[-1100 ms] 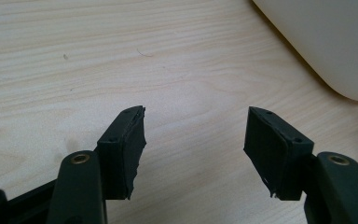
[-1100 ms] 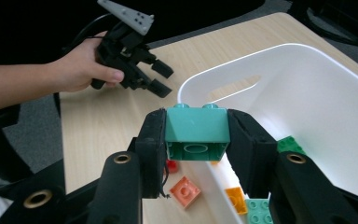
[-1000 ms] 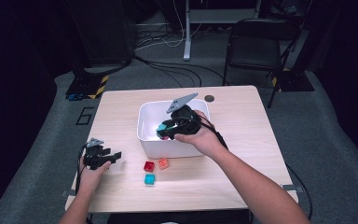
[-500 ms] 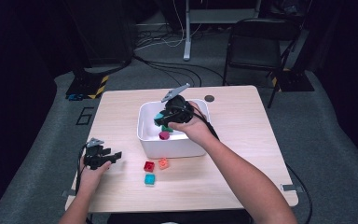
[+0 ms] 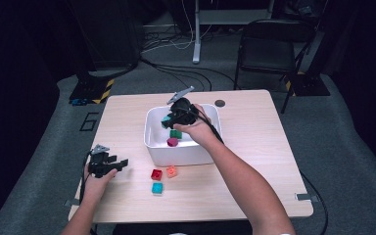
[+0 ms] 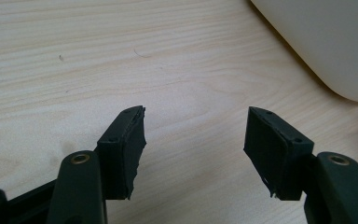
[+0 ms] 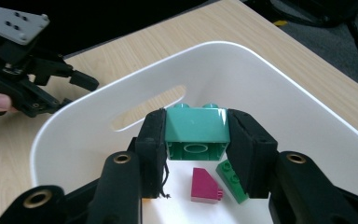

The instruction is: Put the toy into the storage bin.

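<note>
A teal brick [image 7: 196, 132] hangs over the white bin [image 5: 152, 144], and my right gripper [image 7: 195, 140] is shut on it, one pad on each side. In the high view that gripper [image 5: 169, 121] is above the bin's left half with the teal brick [image 5: 166, 121] at its tip. On the bin's floor lie a dark green brick [image 7: 230, 179] and a magenta brick [image 7: 206, 185]. My left gripper [image 6: 193, 140] rests open near the table's left front, nothing between its pads; from above the left gripper [image 5: 120, 163] points right toward the loose bricks.
In front of the bin lie a red brick [image 5: 156, 174], an orange brick [image 5: 172, 171] and a teal-blue brick [image 5: 157, 188]. A small dark disc [image 5: 220, 103] sits behind the bin. A folding chair [image 5: 264, 46] and cables stand beyond the table's far edge.
My right gripper has carried the teal brick leftward and lower over the bin. The left gripper has stayed where it was.
</note>
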{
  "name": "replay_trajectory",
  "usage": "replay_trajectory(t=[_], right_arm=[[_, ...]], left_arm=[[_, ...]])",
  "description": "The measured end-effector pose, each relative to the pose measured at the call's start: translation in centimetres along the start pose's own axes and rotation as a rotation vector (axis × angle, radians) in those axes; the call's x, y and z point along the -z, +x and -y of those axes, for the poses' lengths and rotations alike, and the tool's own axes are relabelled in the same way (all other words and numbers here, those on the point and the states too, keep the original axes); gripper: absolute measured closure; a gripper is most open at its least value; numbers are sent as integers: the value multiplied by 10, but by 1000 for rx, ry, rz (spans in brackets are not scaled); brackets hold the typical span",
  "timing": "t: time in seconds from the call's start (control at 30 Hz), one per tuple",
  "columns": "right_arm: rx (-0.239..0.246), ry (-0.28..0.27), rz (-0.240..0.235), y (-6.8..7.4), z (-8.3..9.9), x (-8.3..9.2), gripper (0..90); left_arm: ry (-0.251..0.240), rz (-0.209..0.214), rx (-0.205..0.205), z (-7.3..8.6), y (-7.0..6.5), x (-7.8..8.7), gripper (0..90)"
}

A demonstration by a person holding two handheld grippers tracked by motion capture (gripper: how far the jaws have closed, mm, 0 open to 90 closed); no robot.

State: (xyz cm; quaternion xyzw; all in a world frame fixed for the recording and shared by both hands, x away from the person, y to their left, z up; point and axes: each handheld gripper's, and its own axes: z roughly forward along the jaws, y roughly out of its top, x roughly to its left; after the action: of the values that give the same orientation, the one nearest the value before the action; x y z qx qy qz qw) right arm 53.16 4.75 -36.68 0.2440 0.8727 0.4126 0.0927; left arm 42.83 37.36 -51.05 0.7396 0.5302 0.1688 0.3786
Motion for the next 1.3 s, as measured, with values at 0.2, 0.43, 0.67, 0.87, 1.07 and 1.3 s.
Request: replay_trajectory(t=[0.2, 0.43, 0.67, 0.87, 1.07, 1.3], right_arm=[[-23, 44, 17, -5, 6, -10, 584], [-10, 64, 23, -9, 10, -15, 582], [-5, 68, 34, -7, 9, -13, 552], [4, 15, 40, 5, 4, 9, 552], [37, -26, -7, 23, 1, 34, 553], [89, -59, -49, 49, 7, 56, 553]], left_arm=[[5, 1, 3, 0, 1, 0, 379], [2, 0, 1, 0, 1, 0, 379], [1, -1, -2, 0, 1, -1, 379], [2, -1, 2, 0, 1, -1, 379], [2, -3, -1, 0, 0, -1, 379], [11, -3, -1, 0, 0, 0, 379]])
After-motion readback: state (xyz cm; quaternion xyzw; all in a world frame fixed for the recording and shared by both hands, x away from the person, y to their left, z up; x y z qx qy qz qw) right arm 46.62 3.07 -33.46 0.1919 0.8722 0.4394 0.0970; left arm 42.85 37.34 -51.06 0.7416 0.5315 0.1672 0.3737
